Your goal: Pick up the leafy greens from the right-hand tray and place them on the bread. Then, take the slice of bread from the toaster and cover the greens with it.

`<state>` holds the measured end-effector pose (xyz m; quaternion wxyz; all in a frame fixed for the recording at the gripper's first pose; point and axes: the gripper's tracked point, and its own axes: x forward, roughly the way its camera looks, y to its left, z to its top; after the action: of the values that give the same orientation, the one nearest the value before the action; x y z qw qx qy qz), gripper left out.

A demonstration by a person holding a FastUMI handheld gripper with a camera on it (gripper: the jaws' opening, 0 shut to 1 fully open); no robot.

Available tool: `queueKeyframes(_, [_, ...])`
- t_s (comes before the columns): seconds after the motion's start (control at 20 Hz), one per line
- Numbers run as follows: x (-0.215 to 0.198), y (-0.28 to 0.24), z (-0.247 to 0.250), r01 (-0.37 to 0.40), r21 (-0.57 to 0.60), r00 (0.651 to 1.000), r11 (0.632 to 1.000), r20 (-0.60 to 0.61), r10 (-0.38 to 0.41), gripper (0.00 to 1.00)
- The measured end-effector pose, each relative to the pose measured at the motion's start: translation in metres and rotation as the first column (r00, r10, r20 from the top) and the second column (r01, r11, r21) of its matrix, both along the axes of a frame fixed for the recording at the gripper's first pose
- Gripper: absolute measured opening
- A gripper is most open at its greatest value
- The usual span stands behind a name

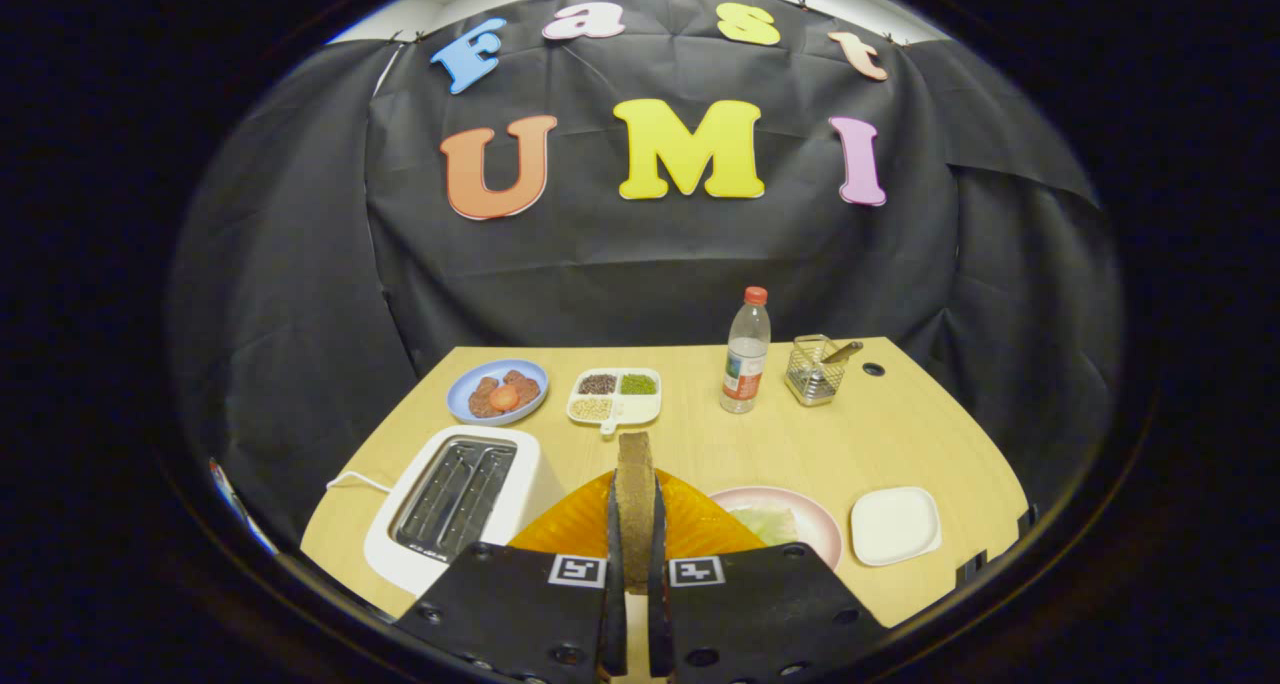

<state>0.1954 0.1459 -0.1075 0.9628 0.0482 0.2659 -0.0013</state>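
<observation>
**Bread slice clamped in the tool above the orange plate**

The tool (pixel 635 584) holds a brown slice of bread (pixel 635 489) edge-on and upright; both fingers press against its flat sides, so the jaws stand narrow with the slice filling the gap between them. The slice rises ahead of the fingers toward 12 o'clock.

Directly behind and beneath the slice lies an orange plate (pixel 690 524), its ribbed surface showing on both sides of the bread. At about 10 o'clock from the fingertips sits the white toaster (pixel 455 509), its two slots open and empty, with a white cord running off its far left side. At about 2 o'clock from the fingertips rests a pink plate (pixel 815 524) with pale leafy greens (pixel 770 522) on it, and just beyond that, further toward 3 o'clock, is a small white square tray (pixel 895 524), lying flat.

At the far side of the wooden bench (pixel 700 444), from left to right: a blue plate (pixel 460 389) carrying brownish food and a reddish round piece, a white divided dish (pixel 615 399) with dark, green and pale fillings in separate compartments, a clear bottle (pixel 746 354) with a red cap standing upright, and a wire mesh holder (pixel 815 369) with a utensil leaning in it.
</observation>
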Motion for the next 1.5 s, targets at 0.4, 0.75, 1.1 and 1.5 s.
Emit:
queueKeyframes(0.4, [0.019,-0.036,-0.058,0.034,0.038,0.998,0.999,-0.056,-0.032,0.08])
queueKeyframes(0.75, [0.026,-0.053,-0.09,0.037,0.086,0.995,0.996,-0.091,-0.029,0.09])
queueKeyframes(1.1, [0.022,-0.083,-0.102,0.04,0.074,0.995,0.996,-0.098,-0.033,0.15])
queueKeyframes(1.5, [0.01,-0.125,-0.138,0.065,0.019,0.98,0.998,-0.188,-0.06,0.33])
